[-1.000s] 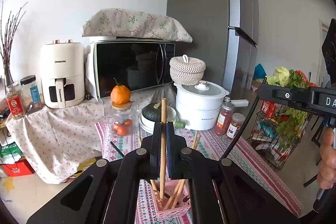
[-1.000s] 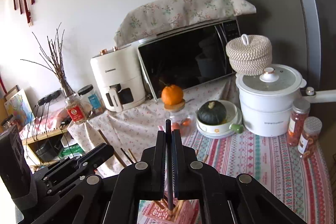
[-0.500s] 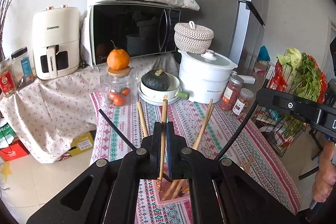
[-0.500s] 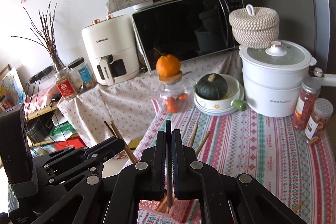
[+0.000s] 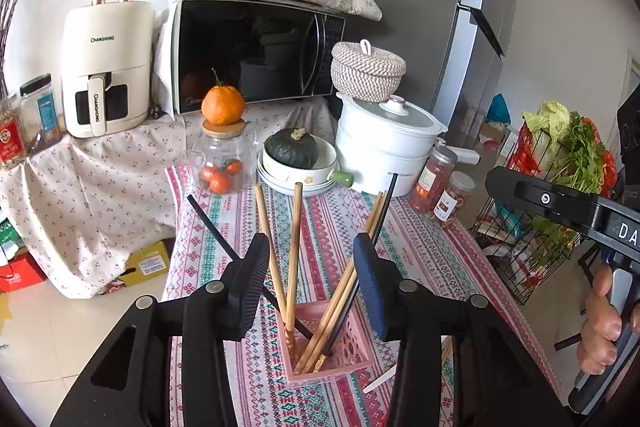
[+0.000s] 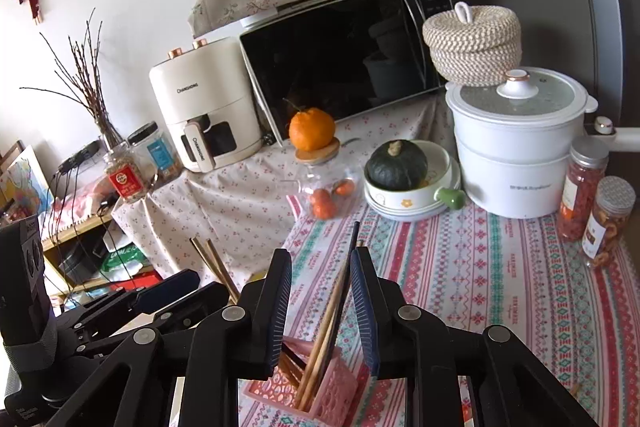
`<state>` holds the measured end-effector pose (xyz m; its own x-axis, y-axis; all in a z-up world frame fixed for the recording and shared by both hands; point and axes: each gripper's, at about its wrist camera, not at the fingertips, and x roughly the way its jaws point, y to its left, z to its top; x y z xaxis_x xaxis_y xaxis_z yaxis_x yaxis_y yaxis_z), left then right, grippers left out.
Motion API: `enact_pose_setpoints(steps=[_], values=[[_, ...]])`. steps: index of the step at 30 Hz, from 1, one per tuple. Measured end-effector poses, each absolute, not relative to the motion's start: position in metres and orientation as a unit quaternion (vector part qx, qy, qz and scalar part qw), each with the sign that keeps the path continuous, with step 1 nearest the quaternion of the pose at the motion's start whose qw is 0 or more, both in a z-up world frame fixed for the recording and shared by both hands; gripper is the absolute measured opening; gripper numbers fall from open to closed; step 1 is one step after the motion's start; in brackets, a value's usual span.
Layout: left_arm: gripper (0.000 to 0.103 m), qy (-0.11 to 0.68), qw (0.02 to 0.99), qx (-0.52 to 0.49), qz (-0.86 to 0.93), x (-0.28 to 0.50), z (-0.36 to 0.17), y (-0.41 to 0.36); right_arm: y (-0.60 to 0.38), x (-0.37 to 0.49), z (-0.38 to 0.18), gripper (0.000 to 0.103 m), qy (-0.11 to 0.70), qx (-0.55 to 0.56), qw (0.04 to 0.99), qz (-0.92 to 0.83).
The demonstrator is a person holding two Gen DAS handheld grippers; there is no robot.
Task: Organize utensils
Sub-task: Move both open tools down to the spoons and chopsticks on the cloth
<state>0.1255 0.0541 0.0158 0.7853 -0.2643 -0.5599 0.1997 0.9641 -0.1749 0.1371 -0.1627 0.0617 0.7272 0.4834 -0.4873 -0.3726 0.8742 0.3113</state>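
Observation:
A pink slotted basket point(image 5: 340, 347) stands on the striped tablecloth and holds several wooden and black chopsticks leaning outward. My left gripper point(image 5: 312, 267) hangs just above it, its jaws opening. A wooden chopstick point(image 5: 295, 247) stands free between them with its foot in the basket. In the right wrist view the basket point(image 6: 332, 399) lies under my right gripper point(image 6: 322, 291), whose jaws are also opening. A black chopstick point(image 6: 347, 267) leans between them, close to the right-hand pad and not clamped. Each gripper shows at the edge of the other's view.
Behind the basket stand a glass jar point(image 5: 222, 167) with an orange on top, a bowl holding a green squash point(image 5: 292, 149), a white pot point(image 5: 384, 143) and two spice jars point(image 5: 444, 187). A wire basket of vegetables point(image 5: 560, 163) is to the right. The table's left edge drops to the floor.
Both grippers sank toward the basket, then went from shut to open. The left let go of the wooden chopstick, the right of the black one, and both sticks now rest in the basket.

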Motion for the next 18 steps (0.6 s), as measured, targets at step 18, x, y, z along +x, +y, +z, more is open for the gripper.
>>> enact_pose_setpoints(steps=[18], values=[[0.083, 0.361, 0.917, -0.013, -0.169, 0.082, 0.002, 0.005, -0.246, 0.107, 0.018, 0.07, 0.372, 0.055, 0.917, 0.136]])
